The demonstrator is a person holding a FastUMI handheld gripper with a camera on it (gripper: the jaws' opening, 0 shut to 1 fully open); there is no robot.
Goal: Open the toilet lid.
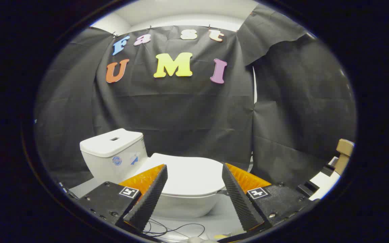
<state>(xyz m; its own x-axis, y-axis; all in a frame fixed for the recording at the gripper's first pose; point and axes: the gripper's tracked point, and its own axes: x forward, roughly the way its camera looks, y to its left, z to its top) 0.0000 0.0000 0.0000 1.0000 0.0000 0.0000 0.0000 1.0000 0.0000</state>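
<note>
Gripper view. I am holding the gripper (194,168) released, its 2 fingers (150,195) standing wide apart and pressing on nothing. Between the fingers and just beyond their tips, the white toilet lid (191,177) is lying closed and flat on the bowl (186,206); neither finger is touching it. The lid's rounded front edge is facing toward the right finger. Behind the left finger, the white tank (113,157) is standing upright, joined to the back of the lid, with a small rectangular button recess on its top and 2 blue stickers on its near face. Thin dark cables (171,230) are lying on the pale floor (219,219) between the finger bases. The black cloth wall (187,114) is hanging behind the toilet. Beyond the right finger, a brown cardboard piece (344,153) is standing near the wall.
</note>
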